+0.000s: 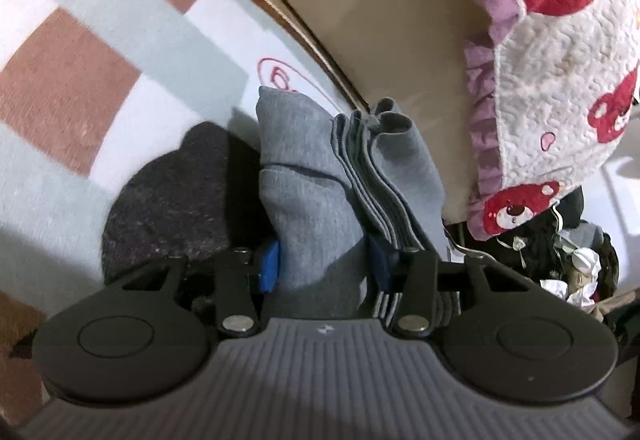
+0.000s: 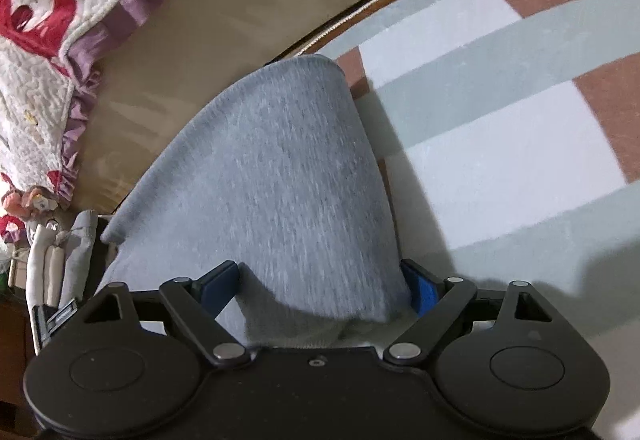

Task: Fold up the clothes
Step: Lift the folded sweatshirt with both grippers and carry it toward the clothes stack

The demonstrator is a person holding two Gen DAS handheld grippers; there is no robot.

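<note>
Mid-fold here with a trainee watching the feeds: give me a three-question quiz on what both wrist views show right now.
1. True or false: the left gripper holds folded grey fabric between its blue pads.
2. Which pattern does the surface under the garment show? A) dots B) pale and brown checks C) plain black
3. Fill in: the quilt with red bears has a ____ frill.

Key: 1 true; 2 B; 3 purple. The right gripper also has grey fabric between its fingers.
</note>
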